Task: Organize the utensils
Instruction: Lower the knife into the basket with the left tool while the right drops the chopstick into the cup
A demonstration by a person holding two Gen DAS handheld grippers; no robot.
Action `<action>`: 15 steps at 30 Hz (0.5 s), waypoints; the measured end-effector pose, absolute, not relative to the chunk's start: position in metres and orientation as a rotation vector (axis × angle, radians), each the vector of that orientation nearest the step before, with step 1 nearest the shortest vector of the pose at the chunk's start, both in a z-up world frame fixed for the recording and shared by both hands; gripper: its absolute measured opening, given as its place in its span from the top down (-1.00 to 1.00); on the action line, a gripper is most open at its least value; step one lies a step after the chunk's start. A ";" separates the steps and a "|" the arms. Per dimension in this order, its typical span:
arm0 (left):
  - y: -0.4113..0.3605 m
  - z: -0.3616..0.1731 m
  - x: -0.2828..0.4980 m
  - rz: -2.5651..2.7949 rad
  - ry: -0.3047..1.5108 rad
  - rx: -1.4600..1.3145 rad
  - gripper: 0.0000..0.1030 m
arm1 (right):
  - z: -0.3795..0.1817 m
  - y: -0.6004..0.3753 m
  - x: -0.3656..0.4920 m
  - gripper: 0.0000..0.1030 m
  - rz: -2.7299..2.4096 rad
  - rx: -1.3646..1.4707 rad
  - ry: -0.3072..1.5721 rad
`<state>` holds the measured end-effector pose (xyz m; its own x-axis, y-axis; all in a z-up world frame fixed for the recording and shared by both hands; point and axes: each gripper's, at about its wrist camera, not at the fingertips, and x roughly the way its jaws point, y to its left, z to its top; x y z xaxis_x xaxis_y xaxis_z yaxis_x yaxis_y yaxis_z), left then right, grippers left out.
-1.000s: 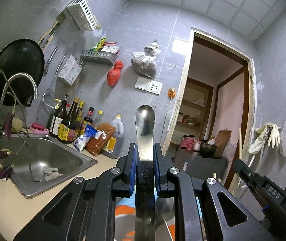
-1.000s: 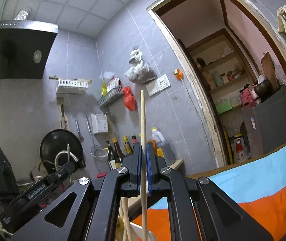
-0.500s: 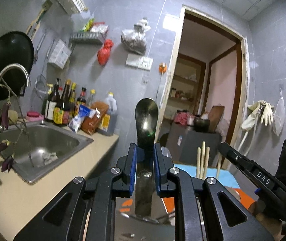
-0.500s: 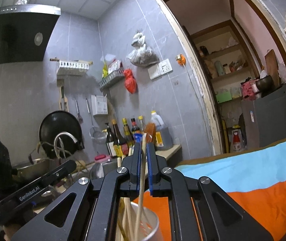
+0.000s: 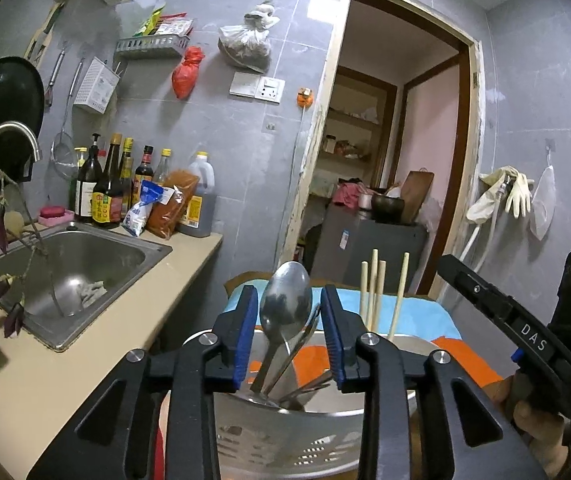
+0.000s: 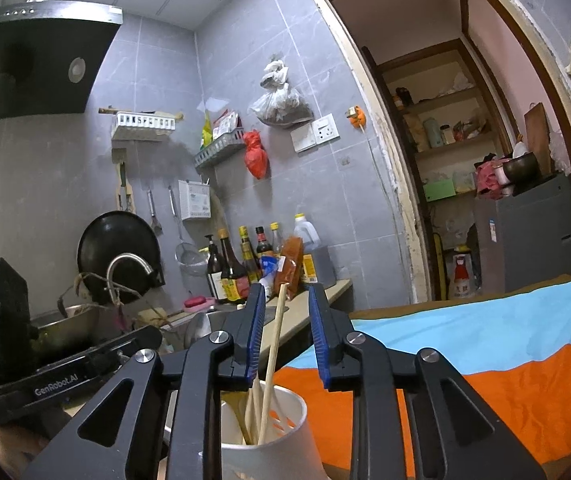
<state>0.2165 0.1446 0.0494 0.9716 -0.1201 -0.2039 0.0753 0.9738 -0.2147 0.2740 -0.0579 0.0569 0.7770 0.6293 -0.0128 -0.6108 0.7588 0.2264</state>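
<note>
Left gripper (image 5: 289, 312): its jaws have just been opening. They stand a little apart now. The blue pads do not press on anything.
Spoon (image 5: 285, 304): it stands between the left jaws with its round end up. It leans a bit and rests in the metal holder (image 5: 285, 428). No pad touches it.
Metal holder: it is right under the left gripper. It has small holes in its side. Other metal utensils lie inside it next to the spoon.
Right gripper (image 6: 285, 312): its jaws have just been opening too. There is a small gap between them.
Chopstick (image 6: 273, 352): it leans between the right jaws, nearer the left-hand pad. I cannot tell if it touches that pad. Its lower end is down in the white cup (image 6: 273, 436).
White cup: it sits under the right gripper with more chopsticks in it. In the left view, chopstick tips (image 5: 377, 292) poke up just beside the metal holder.
Cloth (image 6: 485, 344): blue and orange, under the cup and holder.
Sink (image 5: 65, 264): off to the side, on the counter, with bottles (image 5: 113, 188) behind it.
</note>
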 end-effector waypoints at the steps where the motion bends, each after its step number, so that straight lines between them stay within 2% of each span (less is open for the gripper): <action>1: 0.144 0.051 0.216 -0.097 0.221 -0.204 0.38 | 0.058 -0.060 0.273 0.57 0.673 0.215 0.089; 5: 0.140 0.056 0.212 -0.085 0.233 -0.199 0.23 | 0.062 -0.069 0.269 0.49 0.661 0.217 0.087; 9: 0.134 0.061 0.208 -0.079 0.240 -0.188 0.06 | 0.066 -0.078 0.263 0.29 0.651 0.218 0.084; 15: 0.127 0.068 0.199 -0.072 0.236 -0.178 -0.43 | 0.076 -0.093 0.249 -0.08 0.649 0.231 0.081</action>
